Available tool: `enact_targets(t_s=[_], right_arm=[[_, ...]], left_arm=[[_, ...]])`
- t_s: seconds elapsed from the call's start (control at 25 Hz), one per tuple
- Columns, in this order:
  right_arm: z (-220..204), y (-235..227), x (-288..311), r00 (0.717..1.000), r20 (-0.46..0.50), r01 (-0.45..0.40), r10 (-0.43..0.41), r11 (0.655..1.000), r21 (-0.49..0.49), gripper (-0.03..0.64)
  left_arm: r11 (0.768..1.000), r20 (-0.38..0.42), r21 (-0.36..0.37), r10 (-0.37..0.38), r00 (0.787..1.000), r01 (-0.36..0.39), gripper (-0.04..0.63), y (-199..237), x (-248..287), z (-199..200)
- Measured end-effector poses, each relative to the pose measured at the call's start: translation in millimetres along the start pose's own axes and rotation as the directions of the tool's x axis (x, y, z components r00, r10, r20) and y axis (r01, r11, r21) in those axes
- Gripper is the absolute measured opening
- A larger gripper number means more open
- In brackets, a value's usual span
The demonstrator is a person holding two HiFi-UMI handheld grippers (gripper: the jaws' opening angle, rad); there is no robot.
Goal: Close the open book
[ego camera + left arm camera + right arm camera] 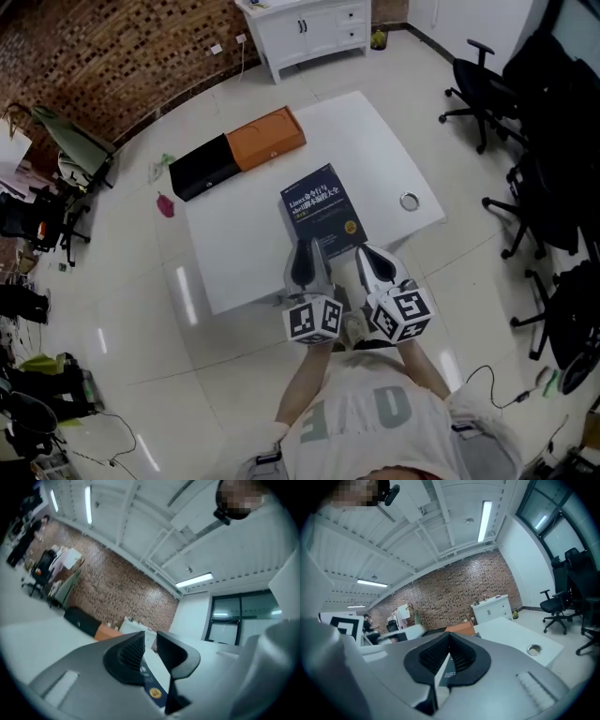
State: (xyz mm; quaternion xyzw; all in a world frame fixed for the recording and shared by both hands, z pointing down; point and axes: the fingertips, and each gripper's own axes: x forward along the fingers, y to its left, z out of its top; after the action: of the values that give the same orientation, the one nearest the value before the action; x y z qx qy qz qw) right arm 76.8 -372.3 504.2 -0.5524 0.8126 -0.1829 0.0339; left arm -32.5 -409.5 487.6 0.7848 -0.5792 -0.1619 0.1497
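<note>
At the right tongs point(449, 654): pinched onto a thin edge of the book point(448, 671), white on one face, dark blue with print on the other, standing upright in the grip. Probably the cover's near edge, held that way to steer it down flat rather than drop it.

At the left tongs point(150, 638): parted by a narrow gap, clamping nothing. Through the gap, a strip of blue cover with a gold seal point(155, 693), just beyond and below the tips. Likely parked there to steady or press that near edge.

From the head view: left tongs point(307, 253) and right tongs point(368, 258) side by side at the book's near edge, one at the near-left corner, the other just off the near-right corner. Book point(321, 211) at the middle of the white worktop point(234, 253), blue cover up, looking flat and all but shut, with no spread pages in sight. Judged nearly finished: only letting go and seeing the cover settle.

Farther out: a black-and-orange box point(239, 155) at the far left of the worktop, well apart from the book; a round cable port point(410, 201) near the right edge.
</note>
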Motion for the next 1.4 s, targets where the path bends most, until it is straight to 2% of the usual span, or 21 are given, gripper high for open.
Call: enact_targets(t_s=[0.08,0.16,0.24,0.32,0.4,0.56,0.68,0.84,1.04,1.16,1.4], right_arm=[[10.3,17.3,16.9,0.998,0.012,-0.054,0.054,0.998,0.017,0.005],[21.5,36.5,31.3,0.994,0.034,-0.107,0.104,0.991,0.076,0.005],[32.2,57.3,41.8,0.988,0.052,-0.151,0.146,0.983,0.102,0.005],[37.1,75.5,49.2,0.985,0.041,-0.168,0.165,0.983,0.077,0.005],[34.3,91.9,54.8,0.985,0.011,-0.175,0.175,0.984,0.042,0.005],[19.5,118.5,57.1,0.979,-0.024,-0.2,0.2,0.98,-0.004,0.003],[7.3,126.3,56.8,0.978,-0.042,-0.203,0.203,0.979,-0.005,0.004],[-11.2,141.1,40.4,0.975,-0.064,-0.214,0.214,0.977,0.015,0.005],[-14.3,152.8,-4.1,0.977,-0.043,-0.208,0.208,0.978,-0.017,0.005],[-17.4,152.0,-51.0,0.98,-0.017,-0.197,0.197,0.98,-0.023,0.005],[-60.1,140.8,-206.8,0.981,-0.002,-0.193,0.193,0.98,-0.04,0.005]], left_arm=[[0.995,0.11,0.104,-0.001,0.994,-0.01,0.007,10.6,-3.9,60.2],[0.987,0.183,0.157,0.011,0.983,-0.041,0.008,25.2,-15.0,106.2],[0.975,0.224,0.21,0.025,0.974,-0.073,0.009,38.1,-27.9,136.6],[0.963,0.245,0.248,0.047,0.968,-0.109,0.009,51.0,-39.2,153.3],[0.955,0.258,0.253,0.085,0.962,-0.152,0.009,69.1,-49.8,161.4],[0.955,0.233,0.222,0.144,0.962,-0.197,0.009,104.0,-67.9,161.3],[0.96,0.195,0.215,0.137,0.971,-0.179,0.011,109.8,-73.4,149.9],[0.984,0.171,0.116,0.112,0.979,-0.133,0.014,109.2,-91.3,143.3],[0.987,0.167,0.135,0.064,0.984,-0.087,0.014,89.7,-122.5,139.8],[0.988,0.159,0.144,0.039,0.986,-0.062,0.015,63.9,-156.9,128.5],[0.99,0.153,0.14,0.008,0.988,-0.03,0.015,-23.9,-286.9,83.1]])
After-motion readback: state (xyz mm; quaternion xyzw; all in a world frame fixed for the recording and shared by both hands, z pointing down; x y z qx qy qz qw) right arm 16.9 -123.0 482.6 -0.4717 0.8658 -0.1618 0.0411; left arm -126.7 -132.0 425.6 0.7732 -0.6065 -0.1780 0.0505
